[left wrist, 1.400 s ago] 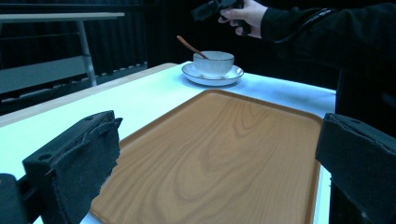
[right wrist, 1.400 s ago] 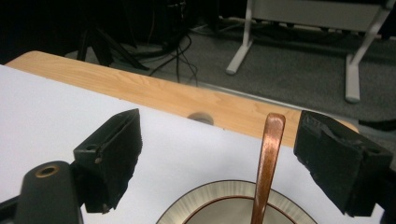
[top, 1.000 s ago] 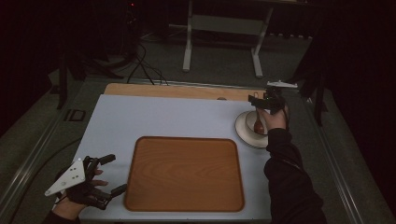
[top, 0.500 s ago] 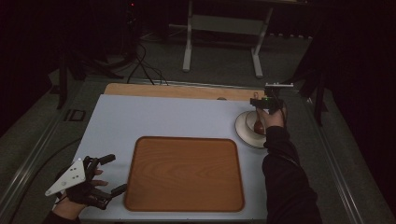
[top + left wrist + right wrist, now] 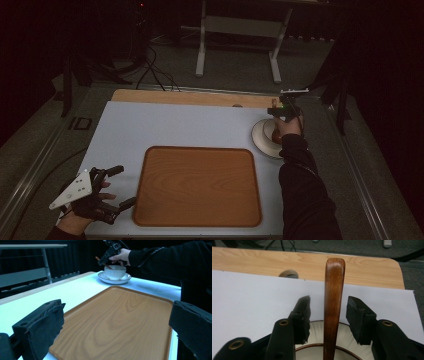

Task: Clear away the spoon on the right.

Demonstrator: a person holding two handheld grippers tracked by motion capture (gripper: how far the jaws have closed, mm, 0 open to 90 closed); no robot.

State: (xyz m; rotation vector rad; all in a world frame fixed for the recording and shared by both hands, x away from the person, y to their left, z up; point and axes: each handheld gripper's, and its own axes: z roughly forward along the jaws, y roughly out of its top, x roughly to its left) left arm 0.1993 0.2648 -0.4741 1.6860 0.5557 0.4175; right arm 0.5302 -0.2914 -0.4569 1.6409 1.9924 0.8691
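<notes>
Right gripper (image 5: 329, 308) over the cup, its jaws parted either side of a wooden spoon handle (image 5: 333, 302)

We see the white cup (image 5: 115, 271) on its saucer (image 5: 113, 278) near the tabletop's right edge, the handle rising from it between the jaws with a gap on both sides, so nothing is clamped. Our left gripper (image 5: 116, 187) rests wide apart at the near left corner of the white mat (image 5: 175, 125), just beside the bare wooden tray (image 5: 199, 185)
</notes>
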